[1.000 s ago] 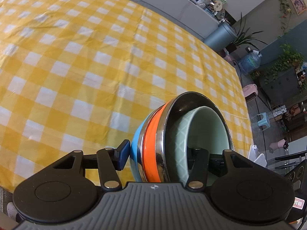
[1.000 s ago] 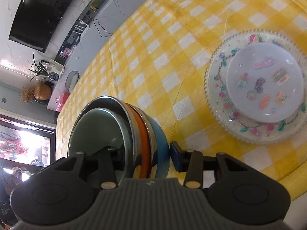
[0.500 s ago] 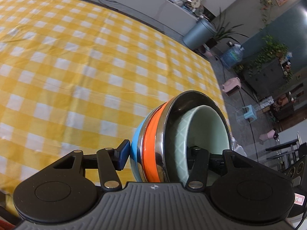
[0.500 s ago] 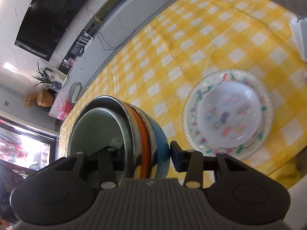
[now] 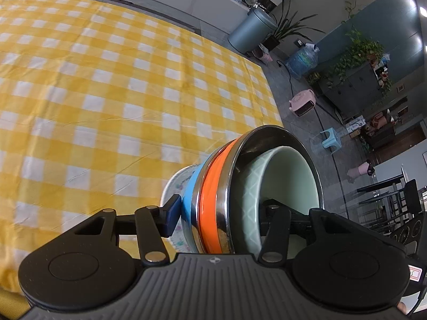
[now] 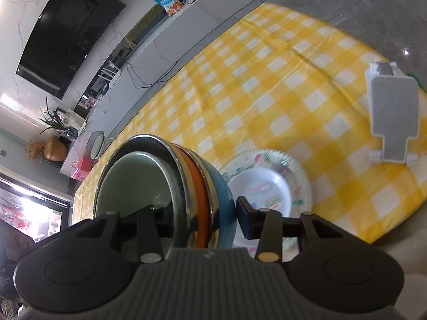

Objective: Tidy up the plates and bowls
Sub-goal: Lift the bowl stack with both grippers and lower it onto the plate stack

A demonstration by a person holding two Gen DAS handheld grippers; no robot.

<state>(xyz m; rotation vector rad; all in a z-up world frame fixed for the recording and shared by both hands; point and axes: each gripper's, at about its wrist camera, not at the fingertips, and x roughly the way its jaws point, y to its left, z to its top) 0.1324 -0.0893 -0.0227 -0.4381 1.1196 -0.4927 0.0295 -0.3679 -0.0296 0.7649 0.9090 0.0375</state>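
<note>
Both of your claws grasp one nested stack of bowls (image 5: 234, 192) — a pale green ceramic bowl (image 5: 291, 181) inside a steel-rimmed orange bowl (image 5: 210, 186), inside a blue bowl (image 5: 190, 194). The left gripper (image 5: 218, 213) clamps the stack's wall with one finger (image 5: 170, 214) on the blue outside and the other inside the green bowl; the right gripper (image 6: 197, 213) does the same on the opposite side of the rim. The stack hangs in the air, tilted, above the yellow-and-white checked tablecloth (image 5: 93, 93).

Take the two stacked plates as your landmark: a smaller white plate with coloured pictures (image 6: 260, 184) lies on a larger floral-edged plate (image 6: 299, 170). The bowls hang just beside and partly over them, on the side toward the wall. A white ribbed stand (image 6: 392, 109) sits well beyond the plates, near the table edge.

The risks, as I judge them: the bowls are only nested, so more tilt could let the green one slide out. If your two hands drift apart or twist unevenly, one grip may slip off the smooth rim and drop the stack onto the plates. Lowering it off-centre could chip a plate rim.

No writing on the dishes can be read; a blue snack bag (image 6: 168, 1) on the far counter carries print too small to make out.
</note>
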